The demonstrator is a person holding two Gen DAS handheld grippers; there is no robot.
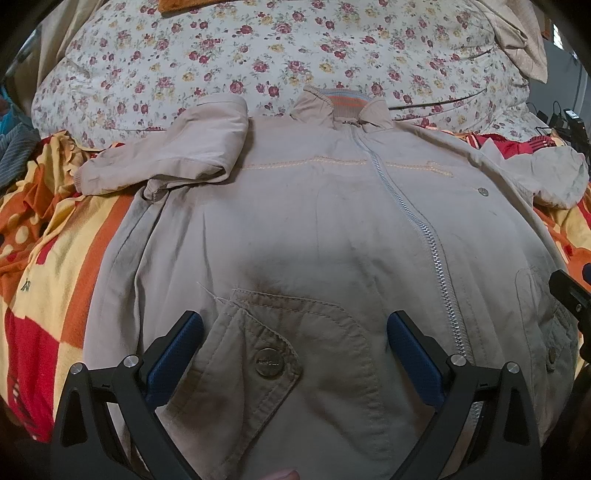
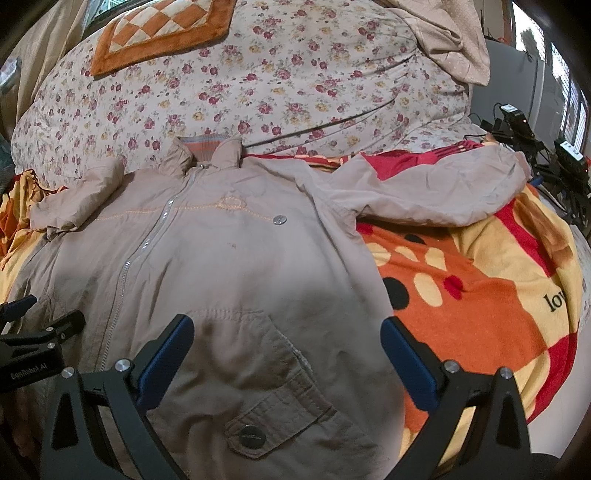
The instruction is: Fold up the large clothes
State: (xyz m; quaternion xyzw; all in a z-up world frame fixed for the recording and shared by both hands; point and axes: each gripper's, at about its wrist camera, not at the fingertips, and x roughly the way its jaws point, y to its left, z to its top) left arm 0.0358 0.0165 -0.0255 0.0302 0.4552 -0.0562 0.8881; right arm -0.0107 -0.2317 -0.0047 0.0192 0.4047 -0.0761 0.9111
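A beige zip-up jacket [image 1: 317, 229] lies flat, front up, on a bed, collar [image 1: 343, 107] at the far side. Its left sleeve [image 1: 166, 155] is bent over near the shoulder; its right sleeve [image 2: 436, 195] stretches out to the right. My left gripper [image 1: 295, 325] is open, hovering over the lower left pocket flap with a snap button [image 1: 268, 362]. My right gripper [image 2: 288, 332] is open over the lower right pocket [image 2: 258, 417]. The jacket also fills the right wrist view [image 2: 236, 266]. The left gripper's body shows at that view's left edge [image 2: 33, 350].
An orange, yellow and red blanket [image 2: 480, 295] lies under the jacket. A floral duvet [image 1: 295, 55] is piled behind. An orange checkered cushion [image 2: 162, 29] sits on it. Black devices with cables [image 2: 546, 155] stand at the far right.
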